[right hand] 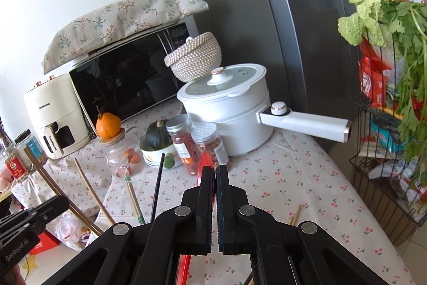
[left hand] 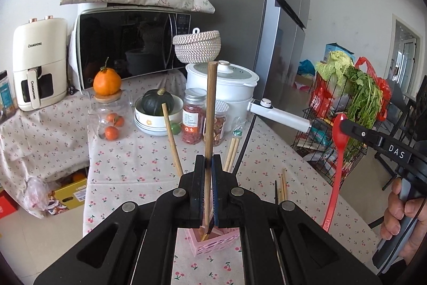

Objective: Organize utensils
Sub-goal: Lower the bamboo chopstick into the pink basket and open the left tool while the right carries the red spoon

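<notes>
My left gripper [left hand: 208,160] is shut on a wooden chopstick [left hand: 210,108], held upright with its lower tip in the pink slotted basket [left hand: 213,241] below. Another chopstick [left hand: 172,139] and a black one [left hand: 244,148] stand in that basket. My right gripper [right hand: 215,170] is shut on a red spoon [right hand: 205,164]; in the left wrist view the red spoon [left hand: 336,151] hangs bowl-up at the right, over the table edge. Loose chopsticks [left hand: 282,186] lie on the cherry-print tablecloth [left hand: 138,164].
Behind stand a white pot with a long handle [left hand: 277,114], two jars [left hand: 193,119], a bowl with a squash [left hand: 156,114], a glass jar with oranges [left hand: 110,119], a microwave [left hand: 128,44] and an air fryer [left hand: 40,63]. A wire rack of vegetables [right hand: 387,124] is right.
</notes>
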The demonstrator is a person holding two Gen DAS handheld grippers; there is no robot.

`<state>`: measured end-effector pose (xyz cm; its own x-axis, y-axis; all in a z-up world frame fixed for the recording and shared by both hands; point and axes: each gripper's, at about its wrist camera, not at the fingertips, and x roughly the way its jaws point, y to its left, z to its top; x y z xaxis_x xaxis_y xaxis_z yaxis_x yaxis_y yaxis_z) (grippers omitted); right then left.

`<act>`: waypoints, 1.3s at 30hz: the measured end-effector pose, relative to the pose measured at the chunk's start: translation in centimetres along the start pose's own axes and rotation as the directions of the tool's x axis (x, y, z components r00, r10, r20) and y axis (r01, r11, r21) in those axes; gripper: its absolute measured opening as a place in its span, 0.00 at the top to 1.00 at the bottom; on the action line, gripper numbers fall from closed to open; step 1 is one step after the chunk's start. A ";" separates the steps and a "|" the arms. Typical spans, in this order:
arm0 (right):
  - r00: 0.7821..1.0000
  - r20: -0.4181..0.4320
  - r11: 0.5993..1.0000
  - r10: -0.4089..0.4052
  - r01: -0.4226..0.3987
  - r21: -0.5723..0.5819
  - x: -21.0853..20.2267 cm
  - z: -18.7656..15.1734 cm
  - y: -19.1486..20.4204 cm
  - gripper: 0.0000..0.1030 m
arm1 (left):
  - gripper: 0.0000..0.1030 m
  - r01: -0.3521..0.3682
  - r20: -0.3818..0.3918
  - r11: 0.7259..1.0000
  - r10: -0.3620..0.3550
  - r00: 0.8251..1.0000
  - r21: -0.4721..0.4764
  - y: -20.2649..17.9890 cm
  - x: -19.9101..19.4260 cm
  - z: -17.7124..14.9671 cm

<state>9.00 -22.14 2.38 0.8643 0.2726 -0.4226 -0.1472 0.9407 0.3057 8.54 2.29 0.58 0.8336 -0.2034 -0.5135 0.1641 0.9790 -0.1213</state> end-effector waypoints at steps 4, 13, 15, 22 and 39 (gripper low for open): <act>1.000 0.029 0.999 -0.013 0.014 -0.029 0.3 0.0 1.3 0.99 | 0.95 0.015 -0.053 1.000 -0.016 0.998 -0.023 0.9 1.8 -0.8; 0.993 0.111 0.999 -0.038 0.039 -0.003 0.8 0.1 3.8 0.99 | 0.42 -0.002 -0.076 0.996 -0.005 0.997 -0.092 1.9 -0.8 -1.0; 0.990 0.132 0.999 -0.046 0.044 0.019 0.9 0.3 4.3 0.99 | 0.40 -0.024 -0.111 0.995 0.013 0.994 -0.097 2.1 -1.4 -1.1; 0.972 0.205 0.993 -0.117 0.112 0.034 2.1 0.3 6.5 0.99 | 0.29 -0.157 -0.187 0.987 0.151 0.971 -0.018 3.0 -3.3 -2.0; 0.976 0.144 0.985 -0.162 0.168 -0.026 6.0 -2.6 9.8 0.81 | 0.29 -0.167 -0.282 0.985 0.148 0.948 -0.047 6.2 -3.0 -3.6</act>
<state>11.48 -10.77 0.64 0.9368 0.0843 -0.3395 -0.0125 0.9780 0.2083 5.13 8.93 -1.69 0.6654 -0.0530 -0.7446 -0.0027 0.9973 -0.0734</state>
